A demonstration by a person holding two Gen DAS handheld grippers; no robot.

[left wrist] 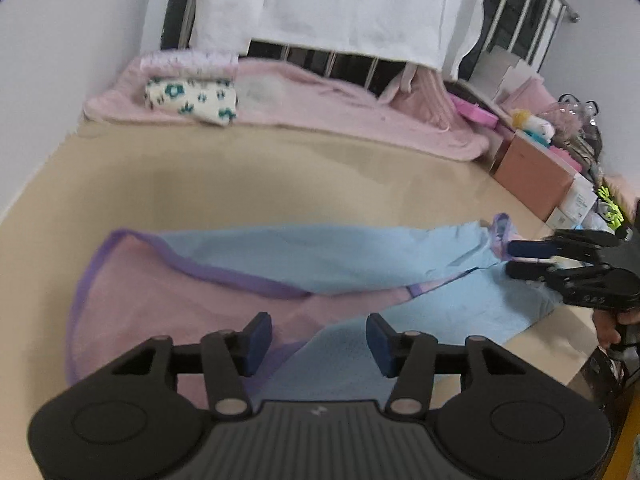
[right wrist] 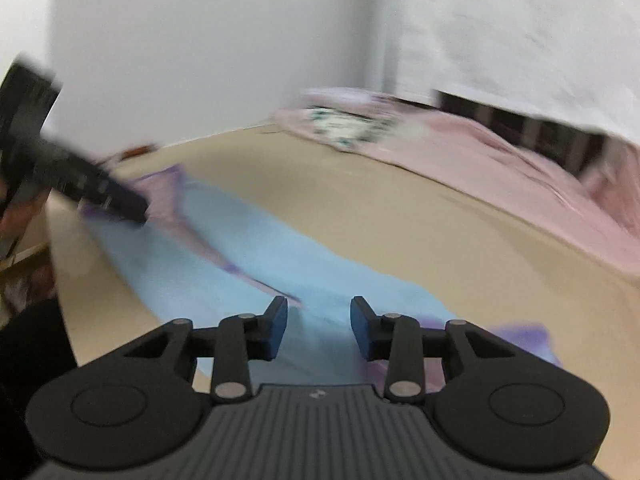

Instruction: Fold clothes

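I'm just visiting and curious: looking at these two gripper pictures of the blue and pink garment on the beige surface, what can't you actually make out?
- The garment: its near edge is hidden behind the left gripper in the left wrist view.
- Right wrist view: motion blur smears the floral cloth.
- Left wrist view: the boxes at the right are too small to read.
- The person: only part of a hand, cut off by the edge.
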